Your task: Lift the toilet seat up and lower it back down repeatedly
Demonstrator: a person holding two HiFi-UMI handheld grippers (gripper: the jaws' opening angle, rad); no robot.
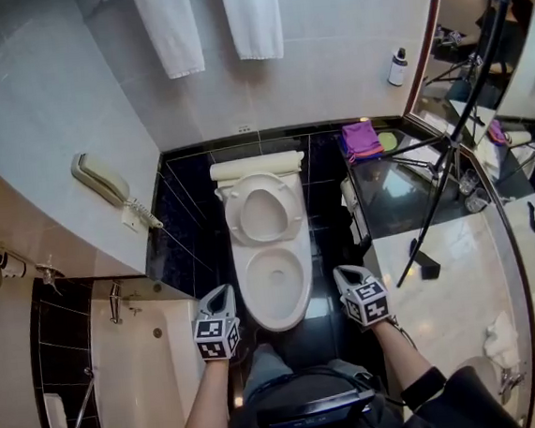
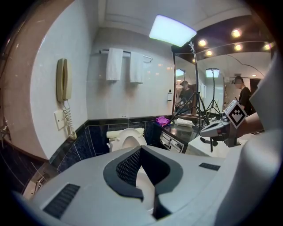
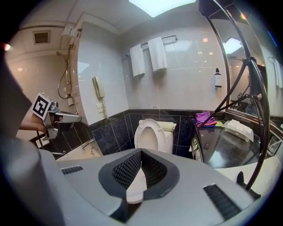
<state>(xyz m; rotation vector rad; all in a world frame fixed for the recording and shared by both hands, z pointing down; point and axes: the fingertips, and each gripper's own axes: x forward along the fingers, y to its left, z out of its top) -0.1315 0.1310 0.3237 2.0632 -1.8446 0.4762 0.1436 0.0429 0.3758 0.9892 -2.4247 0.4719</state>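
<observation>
Toilet seat [image 1: 263, 211] stands raised against the tank [image 1: 255, 166], above the bowl [image 1: 256, 299], flanked by left tool [image 1: 221, 297] and right tool [image 1: 347, 276], both empty with jaws together; bathtub [image 1: 138, 381] left, tabletop [image 1: 406, 186], purple cloth [image 1: 361, 139] and tripod [image 1: 443, 182] right.

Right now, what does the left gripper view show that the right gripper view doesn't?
Only the left gripper view: the right hand-held gripper. Only the right gripper view: the left hand-held gripper, the bathtub and the shower hose. Both: the raised toilet seat, two hanging towels, the wall phone and the purple cloth.
</observation>
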